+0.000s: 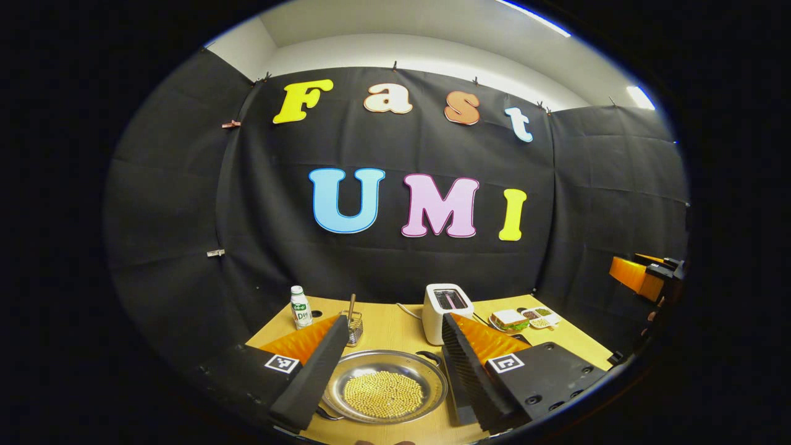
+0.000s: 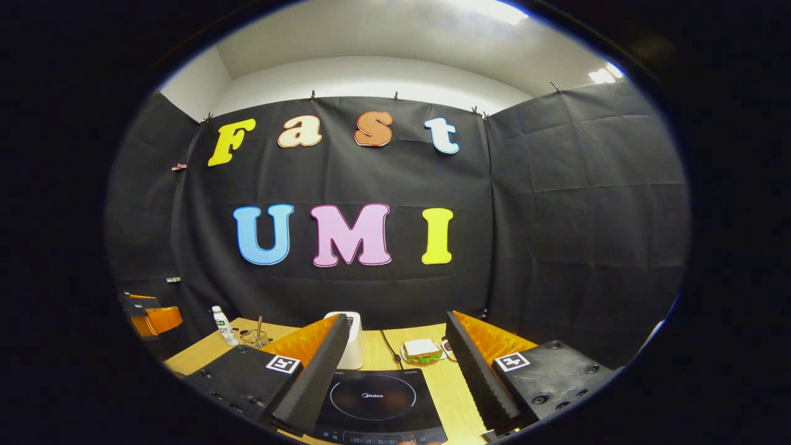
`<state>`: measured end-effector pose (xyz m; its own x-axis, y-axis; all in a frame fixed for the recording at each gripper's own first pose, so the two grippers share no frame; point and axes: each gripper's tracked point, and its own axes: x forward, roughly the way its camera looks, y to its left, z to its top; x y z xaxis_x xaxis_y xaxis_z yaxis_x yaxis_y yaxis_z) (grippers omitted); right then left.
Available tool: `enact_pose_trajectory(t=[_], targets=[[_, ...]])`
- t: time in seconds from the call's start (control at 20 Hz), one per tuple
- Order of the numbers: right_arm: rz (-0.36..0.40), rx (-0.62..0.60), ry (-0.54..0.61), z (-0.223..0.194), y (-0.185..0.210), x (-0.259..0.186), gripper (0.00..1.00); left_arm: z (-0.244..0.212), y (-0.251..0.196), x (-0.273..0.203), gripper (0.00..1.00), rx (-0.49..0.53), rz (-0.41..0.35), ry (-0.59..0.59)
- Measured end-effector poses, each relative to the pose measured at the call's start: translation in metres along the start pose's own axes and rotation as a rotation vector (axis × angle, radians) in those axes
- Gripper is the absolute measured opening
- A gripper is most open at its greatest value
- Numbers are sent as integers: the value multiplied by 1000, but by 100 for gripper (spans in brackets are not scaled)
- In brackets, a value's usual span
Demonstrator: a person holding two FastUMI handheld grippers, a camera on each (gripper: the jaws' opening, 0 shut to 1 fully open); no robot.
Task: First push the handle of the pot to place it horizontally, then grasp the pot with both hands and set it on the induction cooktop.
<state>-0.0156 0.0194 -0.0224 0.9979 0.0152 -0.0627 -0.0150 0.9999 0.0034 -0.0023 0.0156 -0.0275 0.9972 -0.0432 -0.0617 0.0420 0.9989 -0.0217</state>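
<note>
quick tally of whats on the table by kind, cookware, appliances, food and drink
cookware: 2, the pot of beans and the wire basket
appliances: 2, the toaster and the induction cooktop
food and drink: 3, the bottle, the sandwich and the small dish
total: 7

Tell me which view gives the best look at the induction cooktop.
The right gripper view: the induction cooktop lies flat on the table between the open fingers of the right gripper, ring marking plain. The left gripper view instead faces the pot of beans.
</note>
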Motion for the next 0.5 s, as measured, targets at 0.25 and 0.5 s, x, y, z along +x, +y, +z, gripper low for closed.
enact_pose_trajectory(t=[0.25,0.5], targets=[[5,-1,8,-5,1,-2,98,-7,3,0,95,2,-7,21],[25,-9,20,-12,7,-4,98,-30,13,2,95,-52,4,88]])
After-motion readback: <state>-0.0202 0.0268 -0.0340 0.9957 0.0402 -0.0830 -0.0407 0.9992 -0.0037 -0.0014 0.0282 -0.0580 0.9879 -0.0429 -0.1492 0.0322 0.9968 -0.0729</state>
